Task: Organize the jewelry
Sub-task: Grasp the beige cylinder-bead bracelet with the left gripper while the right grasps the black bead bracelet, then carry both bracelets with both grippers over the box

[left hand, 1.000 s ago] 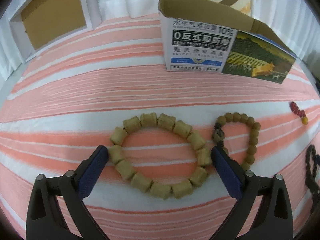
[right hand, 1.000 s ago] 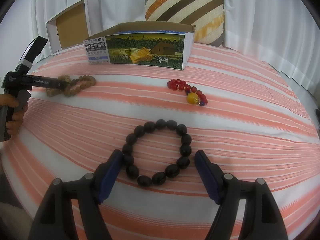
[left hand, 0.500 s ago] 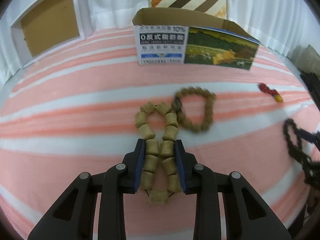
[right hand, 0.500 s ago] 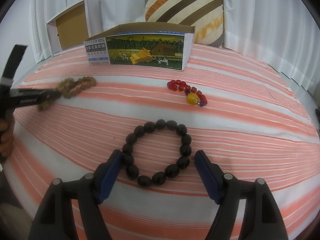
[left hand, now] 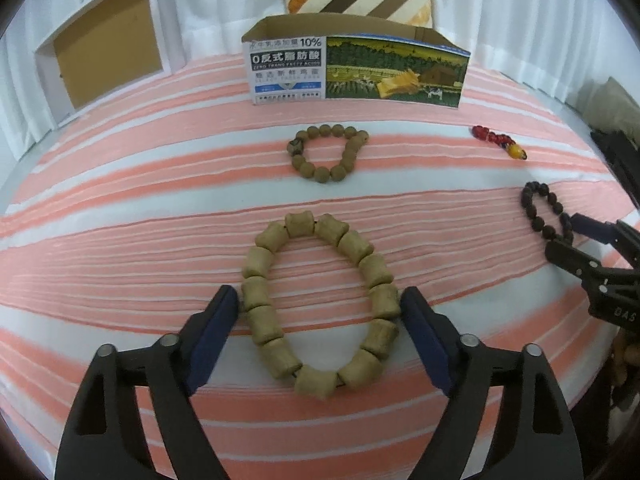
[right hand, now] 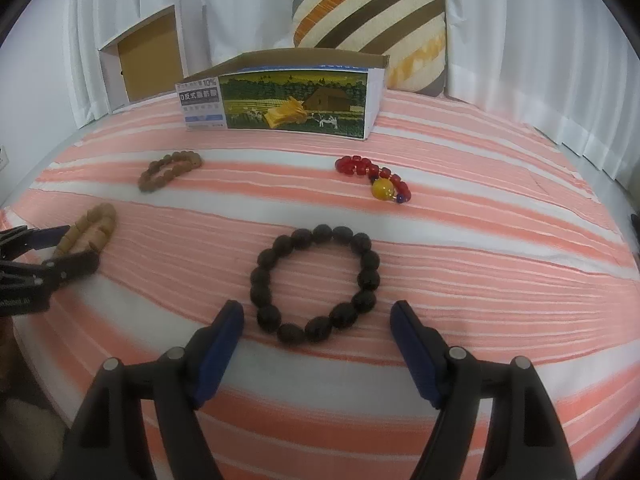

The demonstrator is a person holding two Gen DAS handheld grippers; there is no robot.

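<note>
Your left claw (left hand: pixel 320 320) is opening around the barrel-shaped tan wooden bracelet (left hand: pixel 320 308), which lies flat on the striped ribbed bed cover (left hand: pixel 120 240) near its front edge, its pads barely off the beads. Your right claw (right hand: pixel 316 324) gapes wide and empty around the glossy black round-bead bracelet (right hand: pixel 316 284), also near the front edge.

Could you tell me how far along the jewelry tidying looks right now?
Nothing looks put away yet: all four bracelets still lie on the striped bedspread in front of the open box. In hand: the left gripper, jaws opening, straddles the tan barrel-bead bracelet; the right gripper sits open around the black bead bracelet. The brown bead bracelet and the red bracelet are untouched.
</note>
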